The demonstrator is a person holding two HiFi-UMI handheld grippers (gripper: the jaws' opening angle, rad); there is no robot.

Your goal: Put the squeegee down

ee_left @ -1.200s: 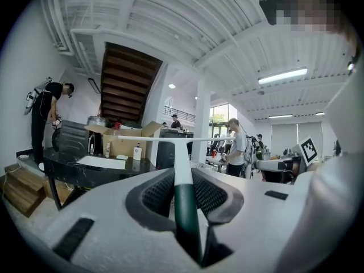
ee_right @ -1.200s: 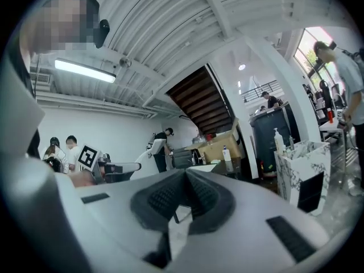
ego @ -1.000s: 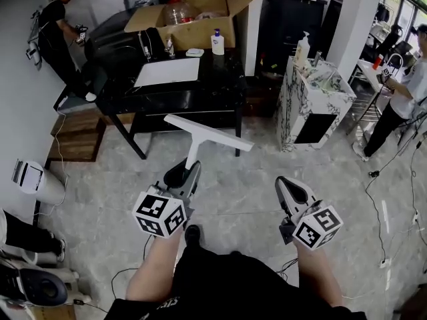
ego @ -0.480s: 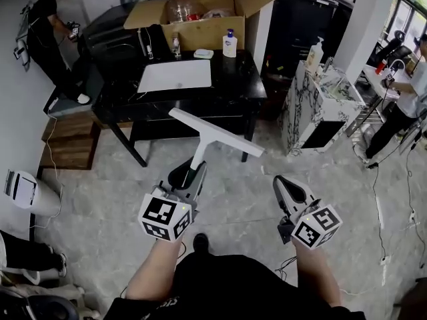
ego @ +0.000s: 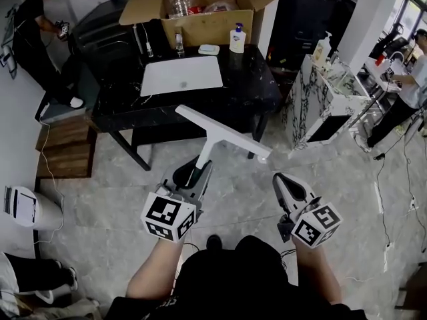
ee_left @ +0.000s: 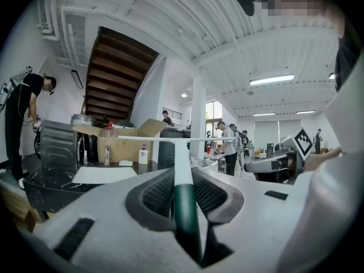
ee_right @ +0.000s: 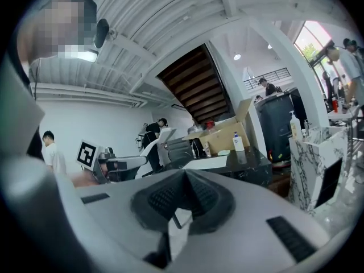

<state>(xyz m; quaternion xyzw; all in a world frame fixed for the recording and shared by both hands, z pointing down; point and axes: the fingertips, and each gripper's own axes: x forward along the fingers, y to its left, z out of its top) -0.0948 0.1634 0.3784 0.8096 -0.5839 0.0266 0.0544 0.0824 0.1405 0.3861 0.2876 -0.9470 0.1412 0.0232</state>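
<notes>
shows the left gripper (ego: pixel 195 176) closed on the squeegee (ego: pixel 215 139), pads pinching the dark green handle near its lower end, white stem and long crossbar projecting forward and slightly upward. seen along the jaws in the left gripper view: handle centred between both ribbed pads, crossbar level across the far end. carried in the air above the pale floor (ego: pixel 120 179), one crossbar end near the front edge of the black table (ego: pixel 253 95) but not touching it. shows the right gripper (ego: pixel 287 187) alongside, well apart from the tool, jaws brought together with nothing between them. on the table: white sheet (ego: pixel 181 76) and cardboard box (ego: pixel 200 22); to the right, marble-patterned cabinet (ego: pixel 308 105).

handling, as judged: light, rigid plastic body, unlikely to sag or bend under its own weight. top-heavy toward the wide crossbar, hence prone to swing or roll about the narrow handle under a loosened pinch. smooth round handle probably slippery in a two-pad grip. rubber edge of the crossbar likely the only soft part, not made out here. best hold: on the handle, as now, or closer to the stem for less leverage. for setting down: flat on a bare stretch of the table, crossbar and handle both supported before parting the jaws; otherwise some risk of tipping off an edge.
</notes>
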